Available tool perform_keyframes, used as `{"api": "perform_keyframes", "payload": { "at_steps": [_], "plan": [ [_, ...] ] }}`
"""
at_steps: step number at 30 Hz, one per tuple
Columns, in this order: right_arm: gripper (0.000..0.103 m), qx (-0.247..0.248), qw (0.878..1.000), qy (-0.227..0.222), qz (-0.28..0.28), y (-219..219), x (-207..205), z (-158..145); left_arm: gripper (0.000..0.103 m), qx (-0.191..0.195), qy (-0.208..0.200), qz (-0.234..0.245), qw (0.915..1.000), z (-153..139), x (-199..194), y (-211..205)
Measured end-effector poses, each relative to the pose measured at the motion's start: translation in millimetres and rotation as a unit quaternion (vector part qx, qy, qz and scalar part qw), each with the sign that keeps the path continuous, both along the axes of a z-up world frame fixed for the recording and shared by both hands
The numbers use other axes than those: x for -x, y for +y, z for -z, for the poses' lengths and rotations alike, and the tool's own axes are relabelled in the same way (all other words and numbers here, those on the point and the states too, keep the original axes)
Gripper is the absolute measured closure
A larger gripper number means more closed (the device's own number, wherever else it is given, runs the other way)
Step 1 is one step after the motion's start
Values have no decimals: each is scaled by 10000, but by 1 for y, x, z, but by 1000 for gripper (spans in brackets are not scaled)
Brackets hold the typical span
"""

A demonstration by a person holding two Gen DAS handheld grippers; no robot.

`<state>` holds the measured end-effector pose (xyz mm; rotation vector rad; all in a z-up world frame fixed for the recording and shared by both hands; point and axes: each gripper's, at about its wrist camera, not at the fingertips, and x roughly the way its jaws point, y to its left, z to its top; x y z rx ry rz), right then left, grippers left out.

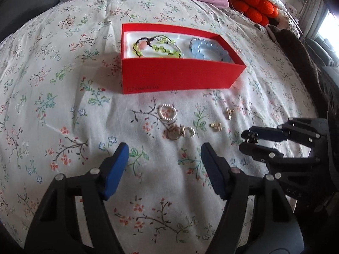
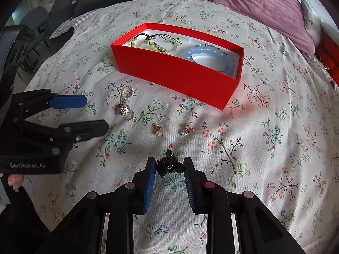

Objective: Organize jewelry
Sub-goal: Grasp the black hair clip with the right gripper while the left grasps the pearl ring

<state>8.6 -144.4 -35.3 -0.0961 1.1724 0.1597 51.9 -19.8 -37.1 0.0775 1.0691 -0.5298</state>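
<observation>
The right gripper [image 2: 169, 166] pinches a small black metal earring [image 2: 168, 165] between narrow jaws; it may slip before the open red cardboard box [image 2: 180, 76], while the left gripper [image 1: 164, 151] stands wide

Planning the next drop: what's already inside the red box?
The red box holds a green bead bracelet tangled with a dark cord and a pearl strand at one end, and a blue bead bracelet at the other. The near wall hides part of the floor.

I'm watching both wrist cameras looking low across the bed [image 1: 63, 84], sharing the red box [image 1: 180, 78] [image 2: 180, 78] farther off.
</observation>
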Motion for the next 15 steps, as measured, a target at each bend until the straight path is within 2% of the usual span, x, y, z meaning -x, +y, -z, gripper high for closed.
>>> {"api": "perform_keyframes", "payload": {
  "at_steps": [4, 6, 11, 15],
  "plan": [
    [76, -31, 10000, -41, 79, -9, 2, -5, 44, 198, -18, -202, 9996, -5, -19, -3],
    [76, -43, 9999, -49, 114, -12, 3, -5, 44, 184, -55, -176, 9997, -3, -19, -9],
    [76, -76, 9998, -61, 184, -16, 2, -8, 45, -96, -129, -32, 9999, 8, -17, -25],
    [76, -97, 9997, -49, 212, -17, 3, -8, 55, -320, -123, -78, 9994, 18, -23, -31]
  ]
}}
